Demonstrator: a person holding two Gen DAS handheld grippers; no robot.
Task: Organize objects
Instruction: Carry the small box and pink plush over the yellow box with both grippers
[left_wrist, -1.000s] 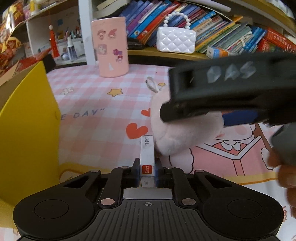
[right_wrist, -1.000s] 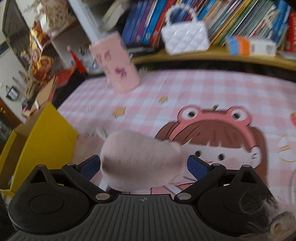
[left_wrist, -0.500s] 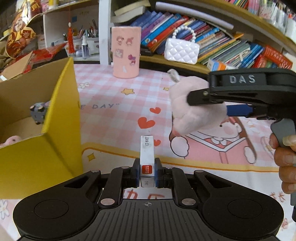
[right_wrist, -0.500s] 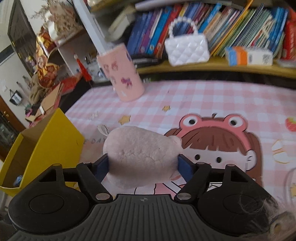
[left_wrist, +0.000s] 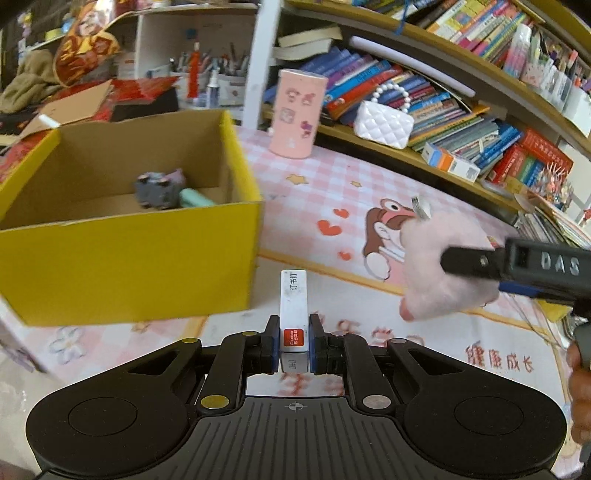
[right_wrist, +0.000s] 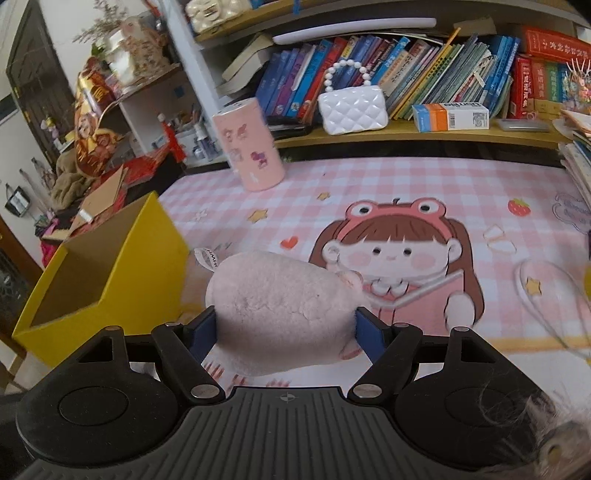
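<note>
Left claw (left_wrist: 293, 345) clamped on a small white staple box (left_wrist: 294, 308), held just off the near right corner of the yellow cardboard box (left_wrist: 129, 266). Right claw (right_wrist: 286, 332) has just closed, pads pressed into both sides of a pink plush toy (right_wrist: 280, 306), lifted above the desk (right_wrist: 369, 177). Inside the box: a grey toy (left_wrist: 157, 188) and a mint-green item (left_wrist: 195, 197).
</note>
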